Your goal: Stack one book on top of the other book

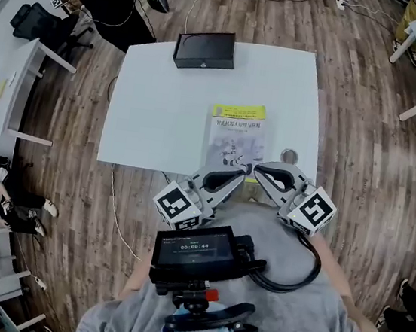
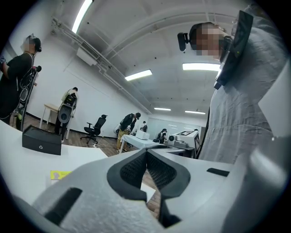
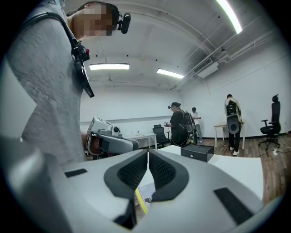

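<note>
A book [image 1: 234, 136] with a yellow top band and a grey cover lies flat on the white table [image 1: 163, 102], near its front edge. I cannot tell whether a second book lies under it. My left gripper [image 1: 243, 174] and right gripper [image 1: 259, 169] point at each other, tips almost meeting, over the book's near end. Both are shut with nothing between the pads. In the left gripper view the left gripper [image 2: 146, 154] is shut, and the book's yellow corner [image 2: 59, 174] shows at lower left. In the right gripper view the right gripper [image 3: 148, 155] is shut above the book's yellow edge [image 3: 142, 201].
A black box [image 1: 204, 50] sits at the table's far edge. A small grey round thing [image 1: 289, 156] lies right of the book. Other people, desks and office chairs [image 2: 94, 129] stand around the room. A cable [image 1: 122, 215] trails on the wooden floor.
</note>
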`<state>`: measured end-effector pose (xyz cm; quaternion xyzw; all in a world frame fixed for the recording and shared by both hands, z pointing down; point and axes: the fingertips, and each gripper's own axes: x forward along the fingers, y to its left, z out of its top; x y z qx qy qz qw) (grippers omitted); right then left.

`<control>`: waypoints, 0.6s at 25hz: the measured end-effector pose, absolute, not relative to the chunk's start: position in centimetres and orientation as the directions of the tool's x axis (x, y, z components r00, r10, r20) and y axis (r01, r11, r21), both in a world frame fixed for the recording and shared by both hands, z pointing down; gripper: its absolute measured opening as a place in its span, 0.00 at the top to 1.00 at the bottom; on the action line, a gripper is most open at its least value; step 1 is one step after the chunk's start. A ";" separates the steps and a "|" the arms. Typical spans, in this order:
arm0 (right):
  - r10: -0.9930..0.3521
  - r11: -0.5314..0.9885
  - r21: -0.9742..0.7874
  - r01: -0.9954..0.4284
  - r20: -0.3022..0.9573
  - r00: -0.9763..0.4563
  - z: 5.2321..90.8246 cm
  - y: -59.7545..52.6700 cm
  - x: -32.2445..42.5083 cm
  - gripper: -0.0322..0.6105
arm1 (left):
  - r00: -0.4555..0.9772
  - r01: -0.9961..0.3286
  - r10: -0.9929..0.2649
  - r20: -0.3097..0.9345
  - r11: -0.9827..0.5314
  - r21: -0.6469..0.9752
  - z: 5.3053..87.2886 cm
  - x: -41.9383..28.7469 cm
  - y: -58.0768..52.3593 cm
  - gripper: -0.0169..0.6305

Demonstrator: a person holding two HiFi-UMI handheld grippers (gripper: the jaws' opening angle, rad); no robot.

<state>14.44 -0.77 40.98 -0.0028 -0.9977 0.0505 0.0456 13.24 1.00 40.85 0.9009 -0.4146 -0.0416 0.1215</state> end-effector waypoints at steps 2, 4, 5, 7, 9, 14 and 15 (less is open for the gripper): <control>0.010 0.995 -0.102 0.001 0.088 -0.996 40.9 -0.8 14.7 0.89 | 0.658 -0.733 -0.752 0.032 -0.630 0.256 40.8 13.7 0.9 0.95; 0.005 0.995 -0.103 -0.004 0.082 -0.997 40.9 -0.9 15.0 0.89 | 0.668 -0.726 -0.743 0.039 -0.638 0.257 40.8 14.3 0.8 0.95; 0.002 0.995 -0.104 -0.006 0.080 -0.997 40.9 -1.0 15.2 0.89 | 0.671 -0.723 -0.740 0.043 -0.640 0.261 40.7 14.6 0.7 0.95; -0.005 0.994 -0.105 -0.013 0.078 -0.997 40.9 -1.1 15.5 0.90 | 0.683 -0.713 -0.729 0.051 -0.650 0.261 40.9 15.0 0.6 0.95; -0.018 0.994 -0.109 -0.026 0.074 -0.997 40.8 -1.3 15.8 0.90 | 0.696 -0.703 -0.716 0.054 -0.664 0.254 41.1 15.3 0.5 0.95; -0.049 0.991 -0.118 -0.057 0.066 -0.997 40.7 -1.8 16.5 0.90 | 0.715 -0.687 -0.696 0.068 -0.681 0.252 40.7 16.0 0.2 0.95; -0.054 0.991 -0.120 -0.061 0.066 -0.996 40.7 -1.9 16.5 0.90 | 0.716 -0.686 -0.694 0.069 -0.682 0.254 40.7 16.1 0.0 0.95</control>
